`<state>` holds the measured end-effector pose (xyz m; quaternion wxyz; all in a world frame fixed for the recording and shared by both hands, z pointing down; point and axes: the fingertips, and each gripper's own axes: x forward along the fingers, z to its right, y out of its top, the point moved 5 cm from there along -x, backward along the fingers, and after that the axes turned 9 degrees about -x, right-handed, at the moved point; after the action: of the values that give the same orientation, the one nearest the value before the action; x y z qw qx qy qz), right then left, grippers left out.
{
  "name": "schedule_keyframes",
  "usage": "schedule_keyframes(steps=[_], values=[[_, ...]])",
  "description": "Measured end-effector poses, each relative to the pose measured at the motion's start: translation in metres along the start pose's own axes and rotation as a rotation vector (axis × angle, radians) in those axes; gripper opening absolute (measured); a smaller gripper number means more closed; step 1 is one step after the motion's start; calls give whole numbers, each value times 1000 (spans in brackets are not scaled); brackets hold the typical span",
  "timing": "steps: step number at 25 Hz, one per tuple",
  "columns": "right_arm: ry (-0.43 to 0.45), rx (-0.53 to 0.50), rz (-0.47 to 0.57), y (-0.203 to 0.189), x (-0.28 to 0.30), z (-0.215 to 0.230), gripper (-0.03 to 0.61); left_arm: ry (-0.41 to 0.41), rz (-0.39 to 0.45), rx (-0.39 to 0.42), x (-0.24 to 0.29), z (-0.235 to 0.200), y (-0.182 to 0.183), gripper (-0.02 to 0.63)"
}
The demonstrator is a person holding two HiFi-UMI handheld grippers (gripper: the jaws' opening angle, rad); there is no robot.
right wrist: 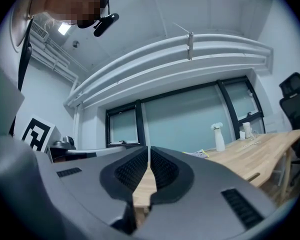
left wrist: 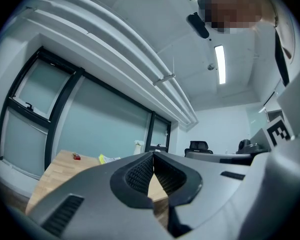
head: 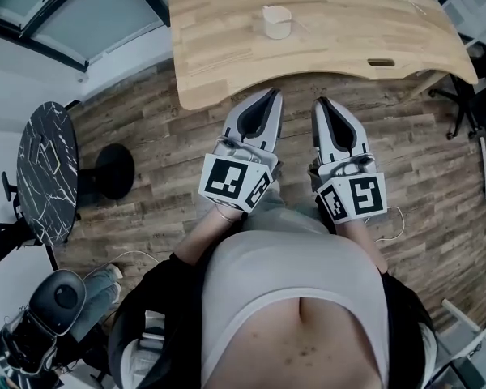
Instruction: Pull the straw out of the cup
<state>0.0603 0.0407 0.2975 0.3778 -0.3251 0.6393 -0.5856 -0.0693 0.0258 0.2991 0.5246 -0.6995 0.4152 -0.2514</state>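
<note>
While the person stood on the wood-plank floor [head: 437, 168] short of the wooden table [head: 227, 55], both tongs were held side by side in front of the waist, pointing toward the table edge. Left gripper [head: 272, 94]: jaws closed tip to tip, ribbed pads meeting with nothing between them. The left gripper view confirmed this, with only a sliver of table top showing below the closed tips. Right gripper [head: 321, 102]: likewise closed and empty, the pads together along their upper length in the right gripper view.

The cup [head: 277, 21] — white, upright — stood on the table well ahead of both grippers, back from the near edge and roughly in line with the left one. A thin pale straw [head: 299, 25] appeared to lean out of it toward the right, though it was too fine to be read with certainty. Neither gripper was near the cup.

Also noted: a slot [head: 381, 61] cut in the table top toward its right end, a round black marbled side table [head: 44, 168] at far left, and a white vase [right wrist: 219, 138] on the table in the right gripper view.
</note>
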Motion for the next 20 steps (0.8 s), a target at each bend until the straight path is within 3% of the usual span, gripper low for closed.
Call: schedule_keyframes(steps=[14, 20], values=[[53, -2, 1, 4, 28, -6, 35, 24, 20, -16, 3, -19, 12, 6], [26, 0, -3, -1, 31, -7, 35, 13, 16, -25, 4, -27, 11, 6]])
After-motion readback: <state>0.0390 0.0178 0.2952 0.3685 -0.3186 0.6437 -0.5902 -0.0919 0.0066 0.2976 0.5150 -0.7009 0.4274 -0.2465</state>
